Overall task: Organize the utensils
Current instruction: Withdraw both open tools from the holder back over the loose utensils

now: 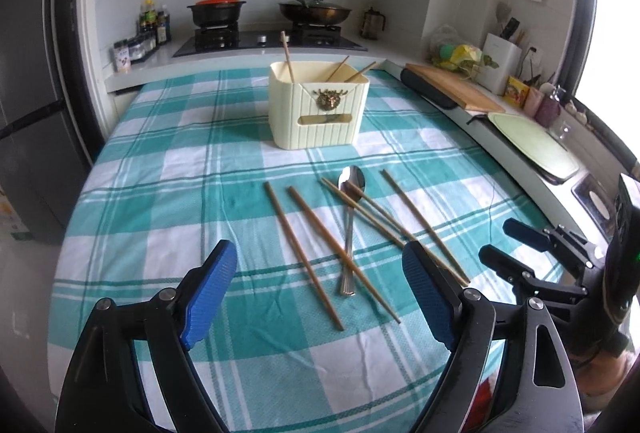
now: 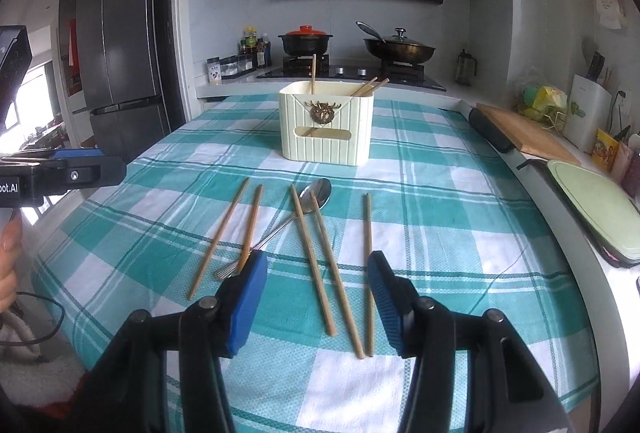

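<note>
My left gripper [image 1: 320, 297] hung above the near part of the checked tablecloth [image 1: 168, 193] with its blue pads [image 1: 210, 297] spread wide and nothing between them; my right gripper [image 2: 316, 301] hovered beside it, its pads likewise parted and empty, and in the left view it showed off to the right [image 1: 516, 253] over the cloth's right margin. Ahead of both tools lay five loose chopsticks [image 2: 312, 265] fanned out on the cloth, with a metal spoon [image 2: 316, 193] among them, its bowl pointing away from me and two sticks crossing over it. One chopstick [image 2: 368, 273] ran straight ahead just inside my right gripper's right pad, apart from the others. Beyond the scatter, farther ahead and roughly centred, the cream utensil holder [image 2: 326, 129] stood upright, a few chopsticks [image 2: 313, 73] already leaning inside it. Between the scatter and the holder the cloth lay bare, and bare cloth also stretched to the left of my left gripper as far as the table edge [image 1: 80, 201]. To the right, the table ran close beside a counter [image 2: 560, 217] carrying a wooden board [image 2: 524, 137] and a pale green board [image 2: 596, 205].
</note>
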### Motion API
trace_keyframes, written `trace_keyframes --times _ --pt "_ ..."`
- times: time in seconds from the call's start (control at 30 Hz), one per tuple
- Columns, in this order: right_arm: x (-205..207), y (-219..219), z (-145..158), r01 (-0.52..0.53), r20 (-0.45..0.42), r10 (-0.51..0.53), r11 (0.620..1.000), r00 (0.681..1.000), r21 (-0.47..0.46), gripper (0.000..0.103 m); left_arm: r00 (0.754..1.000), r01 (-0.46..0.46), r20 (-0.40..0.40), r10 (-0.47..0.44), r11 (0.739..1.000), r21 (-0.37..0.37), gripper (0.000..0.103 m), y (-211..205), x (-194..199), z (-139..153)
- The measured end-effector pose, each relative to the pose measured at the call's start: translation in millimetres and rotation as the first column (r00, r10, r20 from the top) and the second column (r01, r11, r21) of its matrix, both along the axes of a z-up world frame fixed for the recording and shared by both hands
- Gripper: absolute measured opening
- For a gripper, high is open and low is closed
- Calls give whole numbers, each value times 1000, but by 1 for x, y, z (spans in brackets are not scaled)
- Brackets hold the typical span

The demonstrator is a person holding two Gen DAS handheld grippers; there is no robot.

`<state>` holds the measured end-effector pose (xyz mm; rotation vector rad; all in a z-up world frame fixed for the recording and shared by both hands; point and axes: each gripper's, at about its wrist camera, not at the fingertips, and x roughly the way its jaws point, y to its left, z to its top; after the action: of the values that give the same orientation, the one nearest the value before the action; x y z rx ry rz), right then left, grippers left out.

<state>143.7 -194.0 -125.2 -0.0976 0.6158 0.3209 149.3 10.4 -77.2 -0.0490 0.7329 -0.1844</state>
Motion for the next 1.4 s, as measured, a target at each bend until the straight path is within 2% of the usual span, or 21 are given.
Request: trace_keyframes --times 0.47,1.07,1.2,1.4 --pt "2 1 -9 9 -19 -9 1000 1000 -1 53 999 -35 -42 34 999 -9 86 4 4 -21" --pt "4 4 -10 3 -21 -3 1000 1000 -1 53 996 -61 -69 60 998 -13 86 7 7 -31" --pt "1 0 -10 16 -11 -16 1000 1000 4 53 993 -82 -91 78 996 -41 86 11 10 -35" --pt "7 -6 -19 32 -52 -31 999 998 11 53 987 -106 -127 98 993 -60 86 18 14 -46"
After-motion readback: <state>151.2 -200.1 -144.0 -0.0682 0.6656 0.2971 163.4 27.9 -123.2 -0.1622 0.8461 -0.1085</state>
